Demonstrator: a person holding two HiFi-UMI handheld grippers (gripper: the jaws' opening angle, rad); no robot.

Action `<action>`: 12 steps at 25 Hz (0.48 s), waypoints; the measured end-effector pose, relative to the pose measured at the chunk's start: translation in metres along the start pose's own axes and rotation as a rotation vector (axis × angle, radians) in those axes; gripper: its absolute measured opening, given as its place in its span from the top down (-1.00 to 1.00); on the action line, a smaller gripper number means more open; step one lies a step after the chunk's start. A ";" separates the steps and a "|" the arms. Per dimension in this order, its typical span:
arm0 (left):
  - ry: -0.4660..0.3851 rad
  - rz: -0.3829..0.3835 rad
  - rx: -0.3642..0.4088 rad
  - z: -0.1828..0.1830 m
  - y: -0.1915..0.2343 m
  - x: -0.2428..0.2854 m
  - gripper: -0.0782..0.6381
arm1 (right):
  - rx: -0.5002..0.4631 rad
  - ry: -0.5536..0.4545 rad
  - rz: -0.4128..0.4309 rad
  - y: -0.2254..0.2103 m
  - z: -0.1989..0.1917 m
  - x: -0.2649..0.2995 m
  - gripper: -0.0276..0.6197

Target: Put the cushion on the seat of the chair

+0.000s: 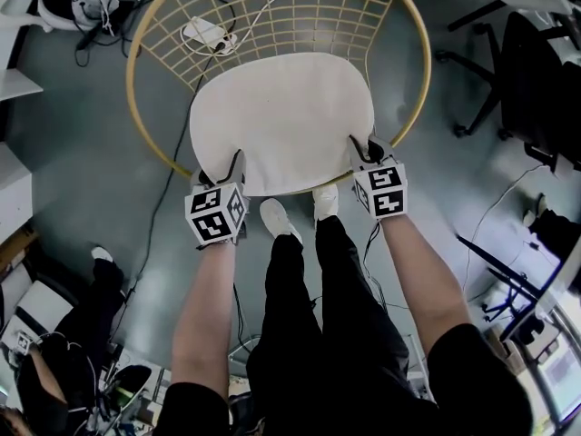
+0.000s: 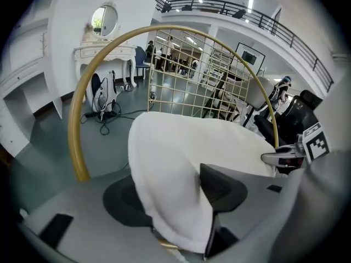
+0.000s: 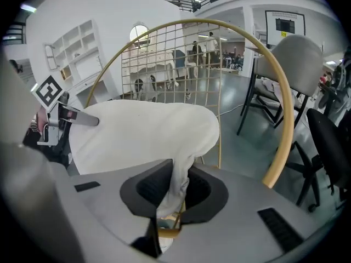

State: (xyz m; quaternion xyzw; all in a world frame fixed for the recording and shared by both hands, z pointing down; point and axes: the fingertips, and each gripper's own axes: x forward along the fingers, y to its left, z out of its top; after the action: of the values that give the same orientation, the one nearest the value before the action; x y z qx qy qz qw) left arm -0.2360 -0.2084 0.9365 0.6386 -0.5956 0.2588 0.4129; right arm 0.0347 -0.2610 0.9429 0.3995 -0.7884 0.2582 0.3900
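Note:
A white cushion (image 1: 281, 116) lies across the round chair with the gold wire frame (image 1: 131, 71). At the cushion's near left corner is my left gripper (image 1: 221, 171); its jaws stand wide, and the cushion's edge (image 2: 181, 158) hangs loosely between them. At the near right corner, my right gripper (image 1: 368, 151) is shut on the cushion, with a fold of white cloth (image 3: 175, 185) pinched between its dark pads. In each gripper view the other gripper shows at the cushion's far side: the right gripper (image 2: 285, 158) and the left gripper (image 3: 66, 116).
The person's legs and white shoes (image 1: 277, 216) stand just in front of the chair. Under the chair's grid back lie cables and a white power strip (image 1: 207, 33). Black office chairs (image 1: 536, 89) stand to the right. Another person sits at the lower left (image 1: 54, 334).

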 end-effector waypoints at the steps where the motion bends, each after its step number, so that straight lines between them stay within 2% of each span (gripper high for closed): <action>1: 0.016 0.025 0.014 -0.001 0.004 0.000 -0.05 | 0.012 0.004 -0.010 -0.002 -0.002 0.001 0.75; 2: 0.031 0.046 0.029 -0.002 0.008 -0.001 -0.17 | 0.023 0.007 -0.018 -0.003 -0.002 0.003 0.75; 5: 0.040 0.076 0.055 -0.001 0.016 -0.003 -0.17 | 0.029 0.015 -0.025 -0.003 -0.003 0.005 0.75; 8: 0.012 0.114 0.062 0.003 0.025 -0.008 -0.17 | 0.036 0.030 -0.032 -0.002 -0.003 0.007 0.73; 12: -0.020 0.097 0.071 0.011 0.019 -0.013 -0.17 | 0.044 0.053 -0.055 -0.004 -0.005 0.009 0.62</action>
State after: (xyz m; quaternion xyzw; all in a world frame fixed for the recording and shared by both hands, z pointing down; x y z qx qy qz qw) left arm -0.2581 -0.2097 0.9243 0.6258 -0.6204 0.2929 0.3711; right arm 0.0363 -0.2637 0.9537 0.4223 -0.7607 0.2753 0.4089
